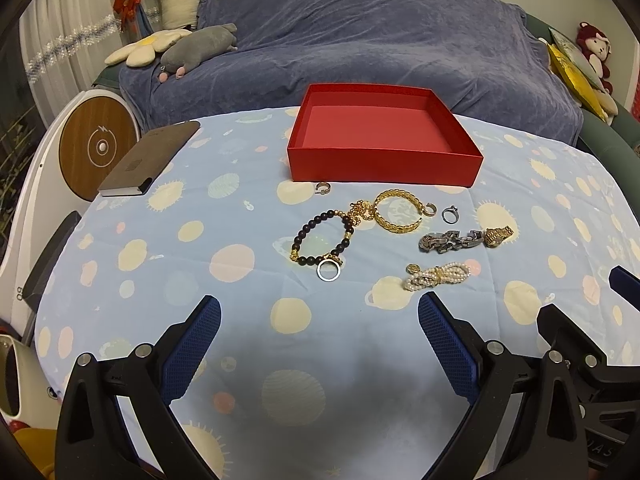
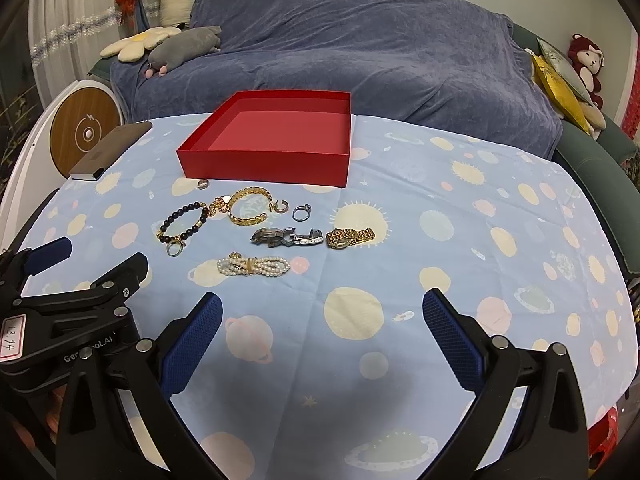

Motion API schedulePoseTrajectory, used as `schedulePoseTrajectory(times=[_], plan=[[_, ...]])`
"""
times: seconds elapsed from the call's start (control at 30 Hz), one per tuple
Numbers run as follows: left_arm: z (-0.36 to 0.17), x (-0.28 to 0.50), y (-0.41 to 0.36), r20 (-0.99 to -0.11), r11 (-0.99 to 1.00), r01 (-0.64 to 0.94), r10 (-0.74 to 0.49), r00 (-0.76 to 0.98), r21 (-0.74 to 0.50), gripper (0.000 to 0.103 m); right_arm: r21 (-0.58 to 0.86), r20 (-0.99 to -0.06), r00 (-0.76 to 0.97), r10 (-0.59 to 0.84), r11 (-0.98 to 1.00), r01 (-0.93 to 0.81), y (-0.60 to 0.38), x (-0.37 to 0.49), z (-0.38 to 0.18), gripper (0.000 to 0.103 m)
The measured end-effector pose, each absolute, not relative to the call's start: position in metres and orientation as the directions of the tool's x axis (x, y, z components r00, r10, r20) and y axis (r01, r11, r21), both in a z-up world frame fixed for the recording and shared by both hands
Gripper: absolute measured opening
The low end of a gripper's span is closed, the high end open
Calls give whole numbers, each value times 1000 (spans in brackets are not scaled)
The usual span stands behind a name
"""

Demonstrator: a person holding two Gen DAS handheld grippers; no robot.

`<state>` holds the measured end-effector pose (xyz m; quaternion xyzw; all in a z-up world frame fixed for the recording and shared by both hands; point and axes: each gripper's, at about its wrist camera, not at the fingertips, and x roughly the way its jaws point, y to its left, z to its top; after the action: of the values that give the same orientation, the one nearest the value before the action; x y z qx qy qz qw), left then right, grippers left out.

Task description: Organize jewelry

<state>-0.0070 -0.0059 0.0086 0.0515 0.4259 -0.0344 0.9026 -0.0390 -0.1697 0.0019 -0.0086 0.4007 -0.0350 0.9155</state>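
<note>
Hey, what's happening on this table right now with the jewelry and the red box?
Nothing has been picked up yet. Both handheld grippers, the left gripper and the right gripper, hover open over the patterned tablecloth, holding nothing. The red box sits open and empty at the far side. In front of it, loose on the cloth, lie a dark bead bracelet, a gold bangle, a pearl bracelet, a steel watch, a gold watch and a few rings.

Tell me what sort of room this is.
Most likely a home living room: a sofa under a blue throw, plush toys on it, and a table with a planet-print cloth holding jewelry beside a red box.
</note>
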Motion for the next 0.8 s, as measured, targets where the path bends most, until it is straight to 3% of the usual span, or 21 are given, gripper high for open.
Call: schedulePoseTrajectory(times=[0.8], plan=[[9,-7,-1,-775,993,104,-18,632,62,96,-43,-734,676,-71,997,58,-169,-39,2,98]])
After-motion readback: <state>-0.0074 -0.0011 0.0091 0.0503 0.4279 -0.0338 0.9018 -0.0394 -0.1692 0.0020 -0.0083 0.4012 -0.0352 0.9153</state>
